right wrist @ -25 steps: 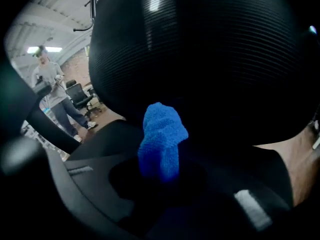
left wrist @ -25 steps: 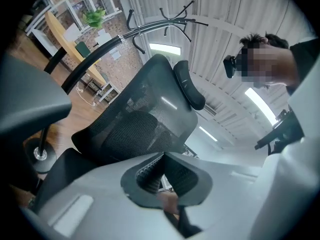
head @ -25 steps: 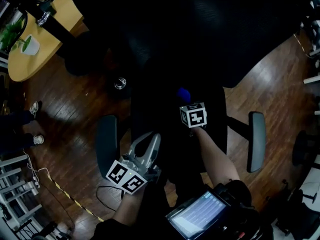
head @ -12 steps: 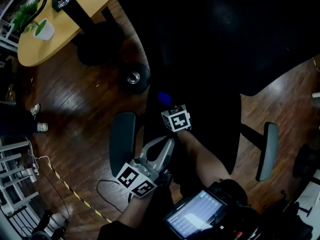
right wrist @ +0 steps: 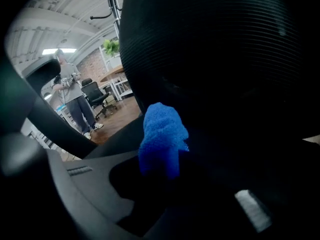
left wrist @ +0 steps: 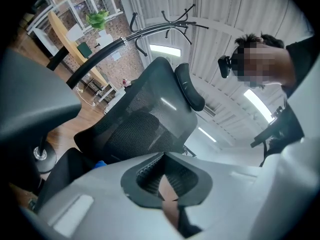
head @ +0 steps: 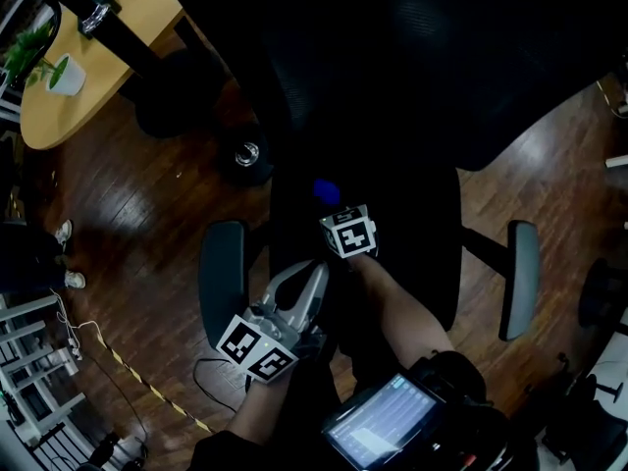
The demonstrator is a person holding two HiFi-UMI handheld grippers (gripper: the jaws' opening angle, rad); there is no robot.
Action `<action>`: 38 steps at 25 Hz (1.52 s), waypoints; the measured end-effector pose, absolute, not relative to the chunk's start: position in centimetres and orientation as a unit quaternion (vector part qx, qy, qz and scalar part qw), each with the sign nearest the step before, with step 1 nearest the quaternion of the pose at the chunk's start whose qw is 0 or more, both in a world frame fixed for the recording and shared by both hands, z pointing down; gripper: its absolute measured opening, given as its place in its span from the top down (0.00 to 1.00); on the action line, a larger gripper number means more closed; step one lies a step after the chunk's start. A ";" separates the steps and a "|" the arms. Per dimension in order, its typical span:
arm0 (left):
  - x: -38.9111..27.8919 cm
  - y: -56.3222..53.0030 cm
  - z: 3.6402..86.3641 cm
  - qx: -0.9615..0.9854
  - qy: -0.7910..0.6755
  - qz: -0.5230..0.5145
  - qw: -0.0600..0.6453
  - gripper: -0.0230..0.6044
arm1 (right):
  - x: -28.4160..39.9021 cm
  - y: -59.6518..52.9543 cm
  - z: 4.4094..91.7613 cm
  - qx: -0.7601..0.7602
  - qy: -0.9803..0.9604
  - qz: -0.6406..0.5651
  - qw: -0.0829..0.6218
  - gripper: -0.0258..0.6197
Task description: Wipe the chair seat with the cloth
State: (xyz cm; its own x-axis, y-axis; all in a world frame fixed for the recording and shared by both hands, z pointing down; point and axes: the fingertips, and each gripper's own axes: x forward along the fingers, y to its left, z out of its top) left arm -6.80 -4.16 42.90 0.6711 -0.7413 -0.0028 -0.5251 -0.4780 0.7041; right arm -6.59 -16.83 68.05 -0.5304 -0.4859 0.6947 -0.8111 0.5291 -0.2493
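In the head view the black chair seat (head: 417,229) fills the middle. My right gripper (head: 334,209) is over the seat's left part, shut on a blue cloth (head: 326,191) that lies against the seat. In the right gripper view the cloth (right wrist: 162,134) sticks out of the right gripper (right wrist: 165,170) against the dark seat. My left gripper (head: 312,275) hovers by the seat's front left corner beside the left armrest (head: 221,268), shut, with nothing in it. In the left gripper view the left gripper (left wrist: 163,154) points at the mesh backrest (left wrist: 145,119).
The right armrest (head: 520,278) and the dark backrest (head: 412,57) border the seat. A wooden table (head: 69,96) with a potted plant (head: 61,74) stands at the far left. A chair caster (head: 245,153) rests on the wood floor. A person (right wrist: 75,99) stands in the background.
My right gripper has carried the blue cloth leftward across the seat over the last second, with little motion in the last half second. The left gripper stays beside the left armrest.
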 end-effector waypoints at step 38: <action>-7.4 -1.9 41.6 0.832 -0.390 -0.172 0.355 0.98 | -3.5 -12.6 65.4 0.382 -0.811 0.356 0.265 0.89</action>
